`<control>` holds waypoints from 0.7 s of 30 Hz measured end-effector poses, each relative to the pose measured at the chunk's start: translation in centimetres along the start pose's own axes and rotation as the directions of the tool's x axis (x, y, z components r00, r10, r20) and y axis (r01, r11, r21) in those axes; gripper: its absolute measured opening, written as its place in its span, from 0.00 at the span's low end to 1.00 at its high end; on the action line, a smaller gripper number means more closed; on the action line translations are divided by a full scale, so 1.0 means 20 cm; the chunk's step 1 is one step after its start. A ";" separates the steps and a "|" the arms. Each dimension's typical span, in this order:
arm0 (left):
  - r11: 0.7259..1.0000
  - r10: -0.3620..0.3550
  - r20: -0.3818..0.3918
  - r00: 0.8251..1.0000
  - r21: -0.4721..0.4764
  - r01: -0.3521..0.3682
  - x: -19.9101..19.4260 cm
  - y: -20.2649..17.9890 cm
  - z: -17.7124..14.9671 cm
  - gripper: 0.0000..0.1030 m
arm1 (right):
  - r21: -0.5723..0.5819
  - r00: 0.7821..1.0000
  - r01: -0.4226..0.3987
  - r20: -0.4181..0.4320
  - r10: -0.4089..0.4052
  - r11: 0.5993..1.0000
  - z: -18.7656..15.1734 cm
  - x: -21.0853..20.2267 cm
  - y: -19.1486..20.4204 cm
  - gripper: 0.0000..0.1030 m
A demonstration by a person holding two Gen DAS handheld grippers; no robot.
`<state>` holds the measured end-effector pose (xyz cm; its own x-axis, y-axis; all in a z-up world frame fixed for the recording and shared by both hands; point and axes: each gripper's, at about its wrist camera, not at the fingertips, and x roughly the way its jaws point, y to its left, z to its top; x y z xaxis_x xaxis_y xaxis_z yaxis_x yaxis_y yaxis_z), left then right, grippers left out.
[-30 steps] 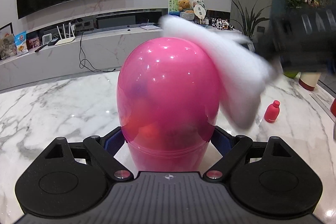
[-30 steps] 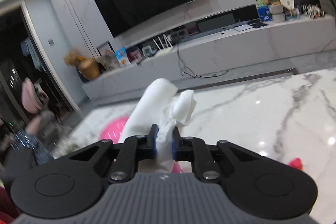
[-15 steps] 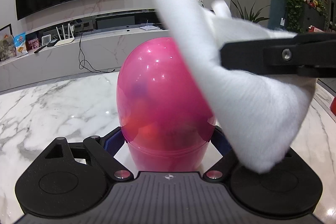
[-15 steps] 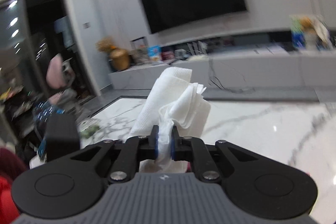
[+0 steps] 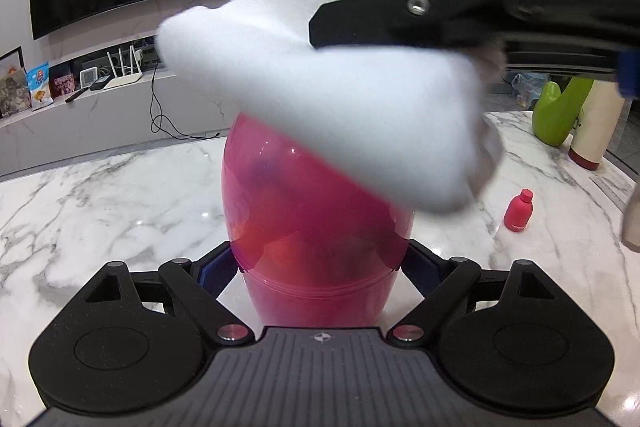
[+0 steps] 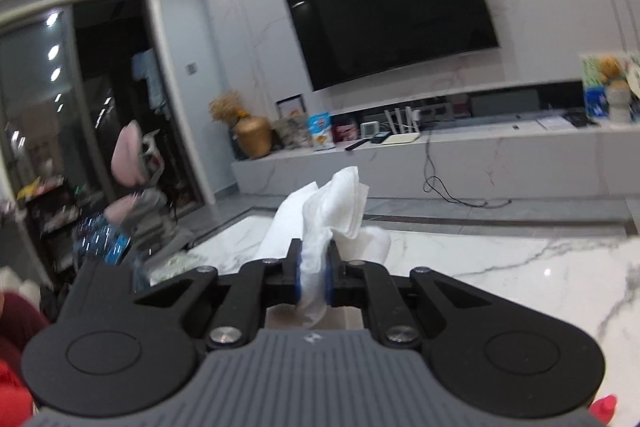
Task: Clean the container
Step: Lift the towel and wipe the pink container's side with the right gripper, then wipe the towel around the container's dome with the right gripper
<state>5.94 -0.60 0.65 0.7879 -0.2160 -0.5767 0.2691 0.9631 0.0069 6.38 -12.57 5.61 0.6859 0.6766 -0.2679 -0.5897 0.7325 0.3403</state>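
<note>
Container [image 5: 320,227], pink and egg-shaped with a glossy dome, stands upright on the marble table [image 5: 100,195] right in front of my left gripper [image 5: 320,267]. My two left fingers sit one on each side of its lower body and clamp it there, so it cannot slide while I work on it. Just above, my right gripper [image 6: 313,273] comes in from the right side with its fingers pinched tight on a wad of white paper towel [image 5: 320,99]; the folded mass drapes over the dome's crown and upper right shoulder and appears to touch it, though blur makes the contact line hard to read. From the right wrist view the towel's loose ends stick out beyond my fingertips, and the container itself is hidden beneath.

I judge this to be the wiping step, on the top of the dome. The next stroke calls for keeping the towel pressed to the curved surface, sweeping round its sides without pushing it off balance.

Farther off, a small pink bottle [image 5: 519,209] stands well apart on the table.
</note>
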 end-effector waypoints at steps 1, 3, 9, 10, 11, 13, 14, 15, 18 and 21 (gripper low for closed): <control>1.000 0.001 0.000 1.000 0.000 -0.001 0.00 0.00 0.00 0.85 | 0.026 1.000 0.011 0.003 -0.011 1.000 0.00 0.01 -0.01 0.11; 1.000 0.001 0.000 1.000 0.000 -0.001 0.00 0.00 -0.01 0.85 | 0.074 0.999 0.036 0.008 -0.037 0.997 0.01 0.01 -0.03 0.11; 1.000 -0.001 -0.001 1.000 -0.001 0.001 0.00 0.00 -0.01 0.85 | 0.214 0.990 0.141 -0.048 -0.134 0.967 -0.03 0.01 -0.17 0.11; 1.000 -0.002 -0.001 1.000 -0.001 0.002 0.00 0.00 -0.01 0.85 | 0.238 0.988 0.149 -0.067 -0.137 0.960 -0.05 0.02 -0.20 0.11; 1.000 -0.002 -0.001 1.000 -0.001 0.002 0.00 0.00 -0.01 0.85 | 0.254 0.986 0.157 -0.087 -0.139 0.954 -0.06 0.03 -0.22 0.11; 1.000 -0.004 -0.001 1.000 0.001 0.004 0.00 0.00 -0.01 0.85 | 0.281 0.982 0.171 -0.129 -0.139 0.944 -0.10 0.03 -0.25 0.11; 1.000 -0.005 -0.001 1.000 0.002 0.005 0.00 0.00 -0.01 0.85 | 0.296 0.980 0.175 -0.145 -0.137 0.939 -0.12 0.03 -0.27 0.11; 1.000 -0.006 -0.001 1.000 0.002 0.006 0.00 0.00 -0.01 0.85 | 0.311 0.978 0.177 -0.160 -0.132 0.934 -0.13 0.03 -0.28 0.11; 1.000 -0.006 -0.001 1.000 0.004 0.006 0.00 0.00 -0.01 0.85 | 0.335 0.968 0.196 -0.213 -0.128 0.922 -0.17 0.04 -0.29 0.11; 1.000 -0.008 -0.001 1.000 0.005 0.008 0.00 0.01 0.00 0.85 | 0.353 0.964 0.202 -0.235 -0.123 0.914 -0.21 0.03 -0.28 0.11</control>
<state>6.00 -0.49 0.51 0.7850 -0.2235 -0.5777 0.2782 0.9605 0.0065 8.34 -16.01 -0.18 0.6332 0.5802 -0.5123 -0.2493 0.7795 0.5747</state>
